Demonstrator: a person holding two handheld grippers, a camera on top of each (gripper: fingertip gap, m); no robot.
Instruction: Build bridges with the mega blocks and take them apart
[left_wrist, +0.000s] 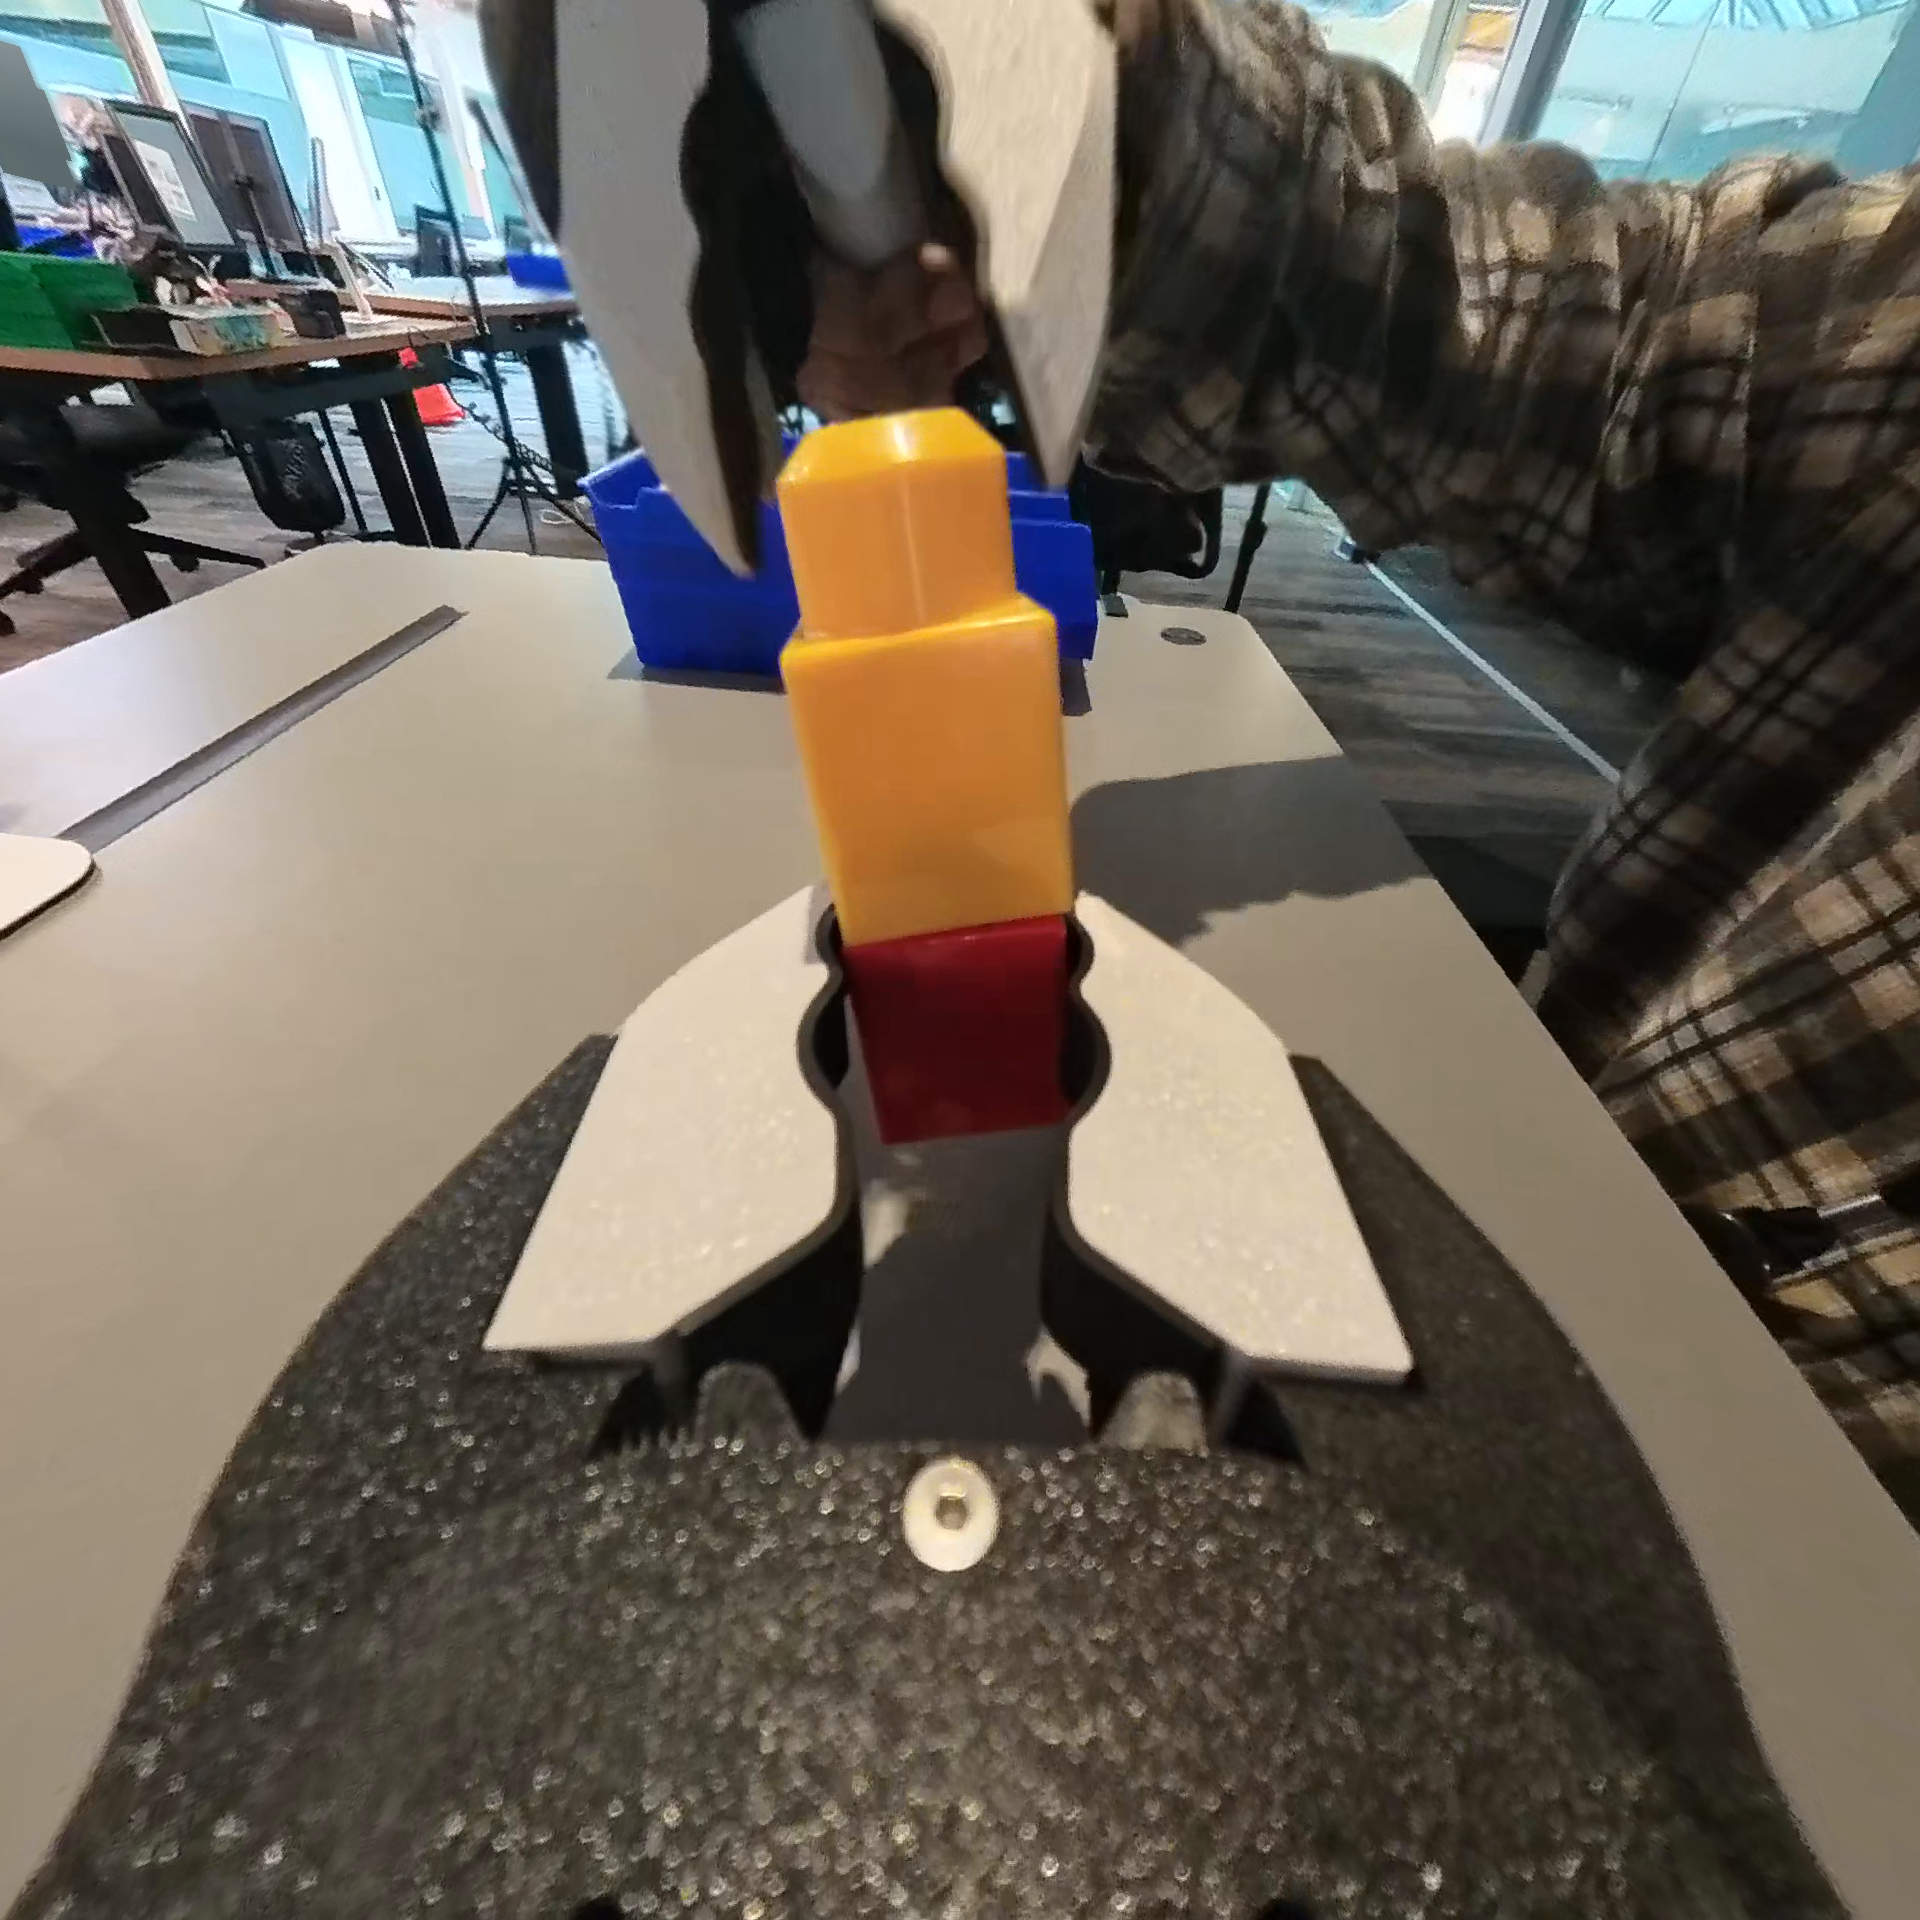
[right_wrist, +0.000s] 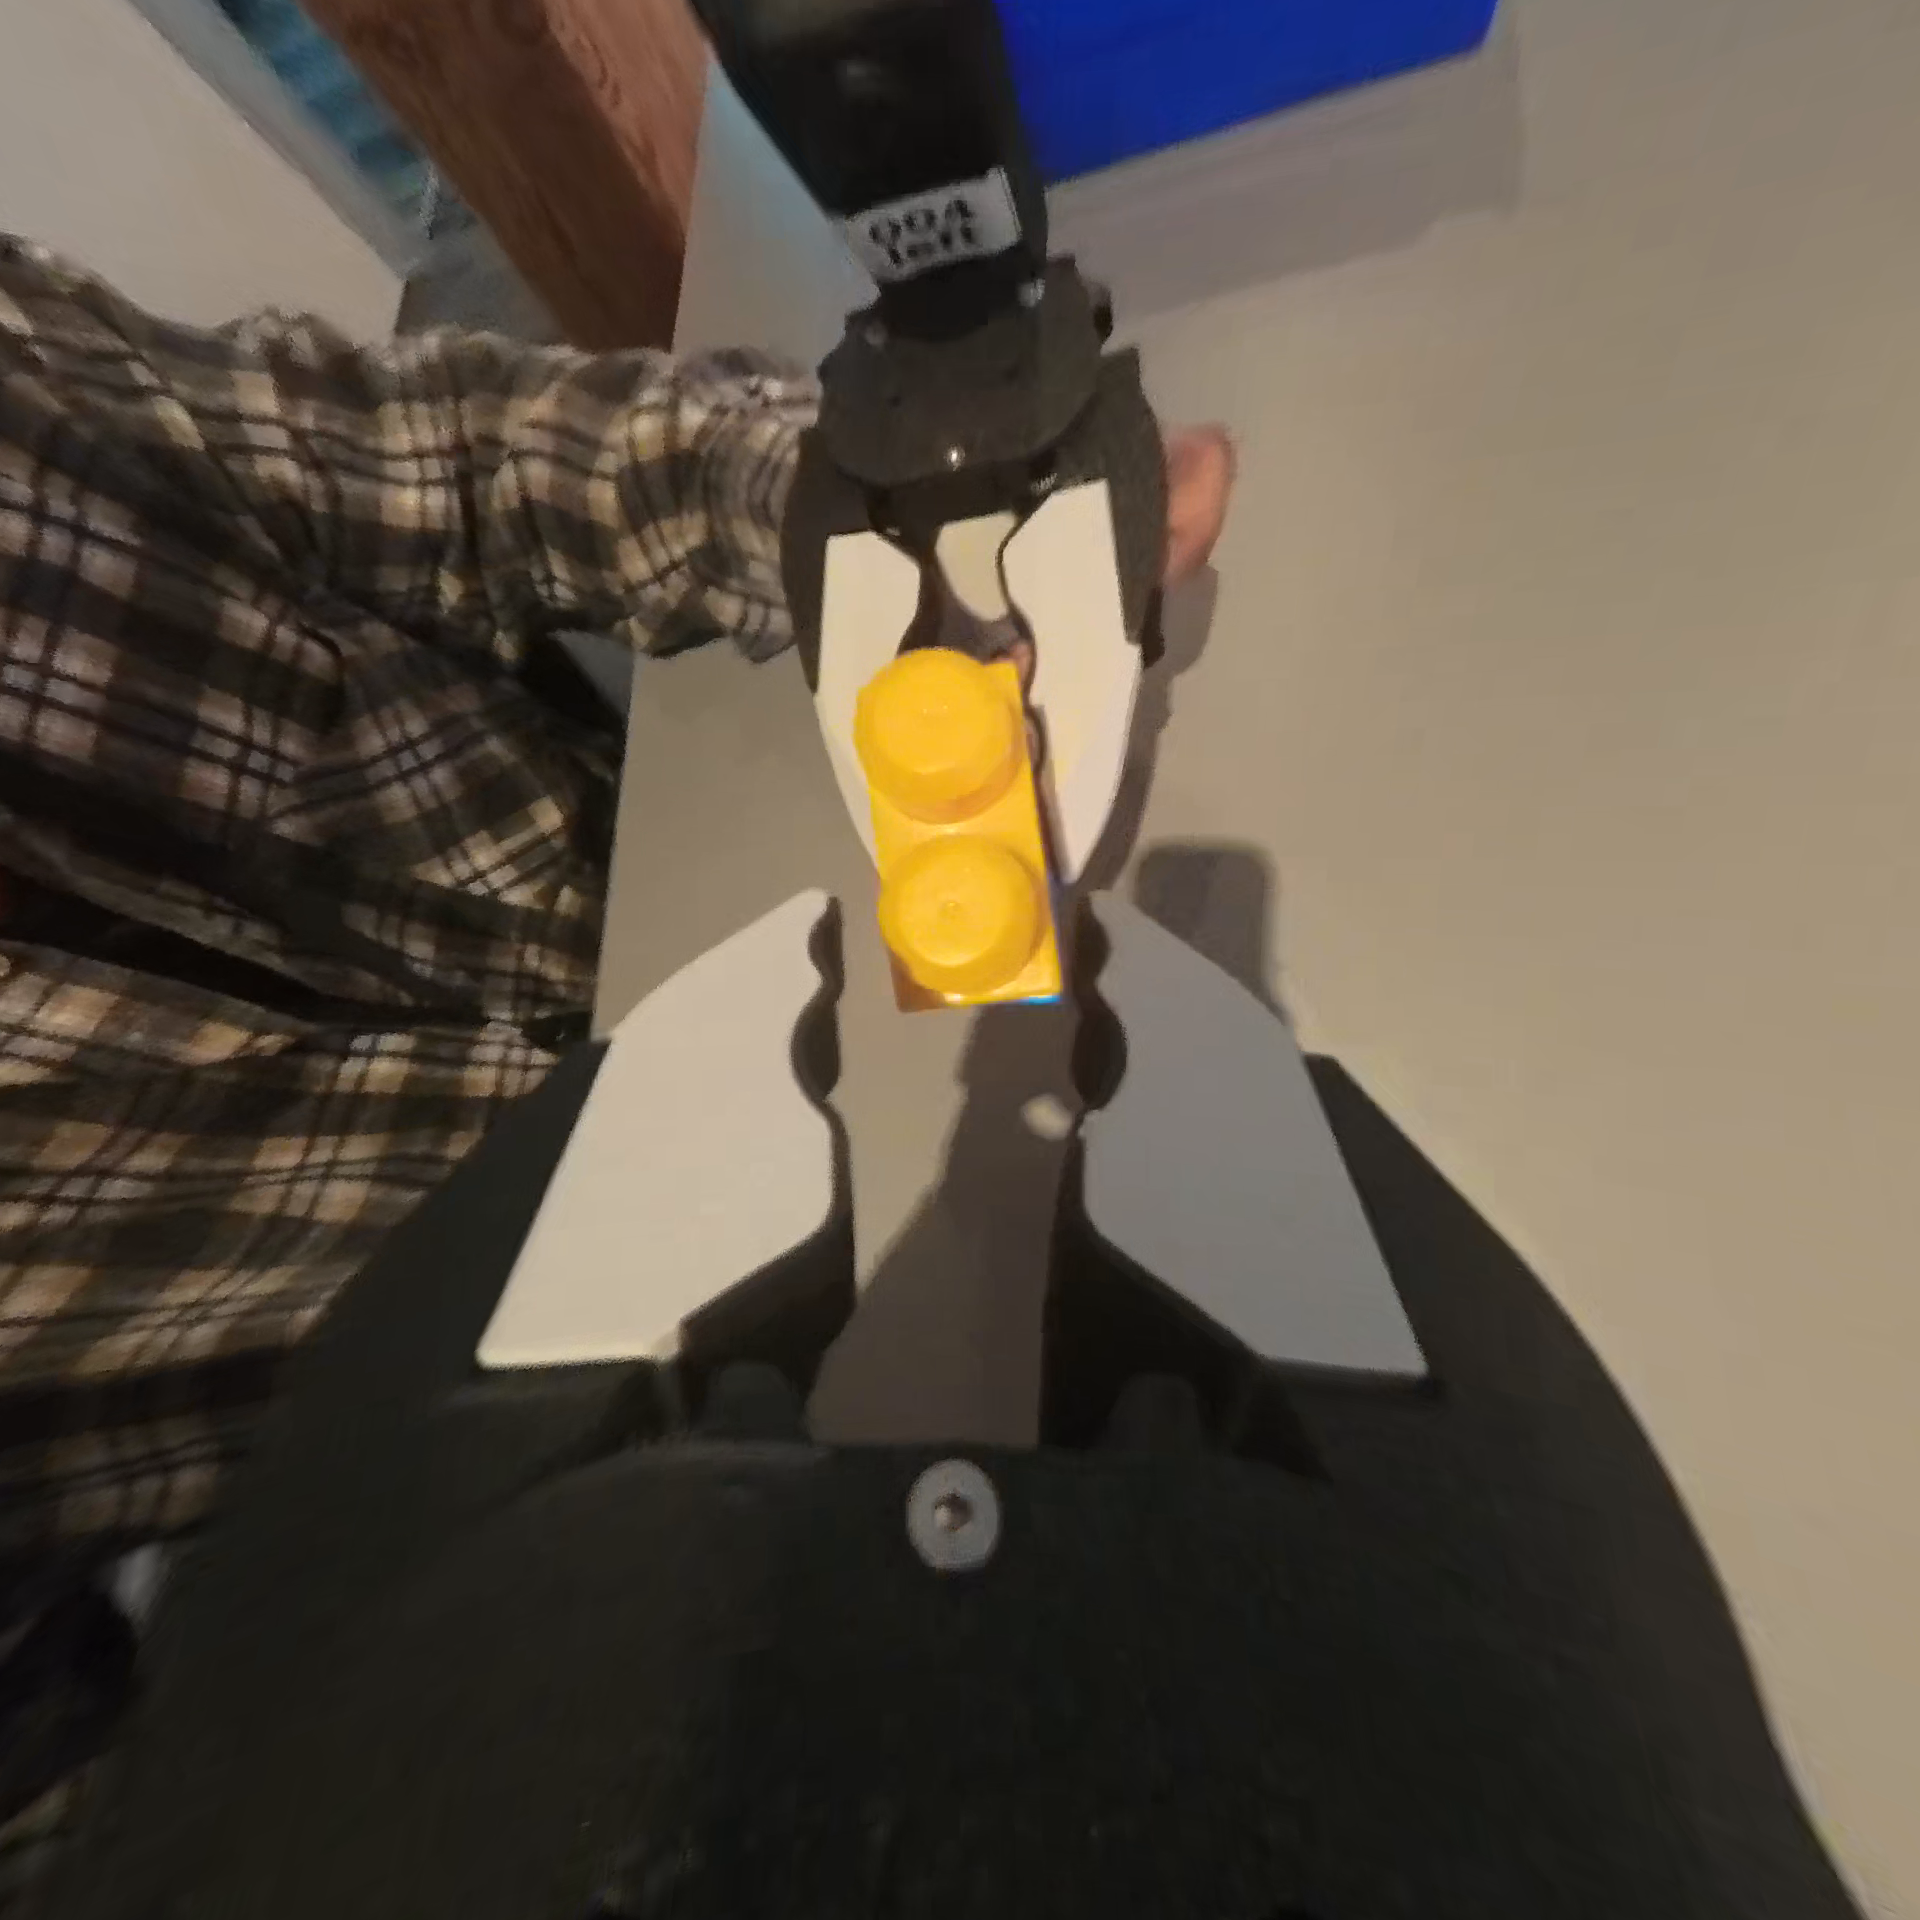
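L grip (left_wrist: 956, 1023): our jaws pinch the red block (left_wrist: 956, 1039), held up over the table (left_wrist: 416, 935) | yellow block (left_wrist: 935, 769) sits on top of red, 2 studs | R grip (right_wrist: 956, 935): our jaws are wide, one on each side of yellow, not touching | blue bin (left_wrist: 707, 603) far back on table

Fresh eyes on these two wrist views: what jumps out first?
A glossy orange plastic two-stud block stacked on a dark red plastic block, centre frame in the left wrist view. The left tongs clamp the red block, while the right tongs come down from above with fingers spread around the orange top stud. Behind sits a bright blue plastic bin on the grey table, and a plaid sleeve fills the right side.
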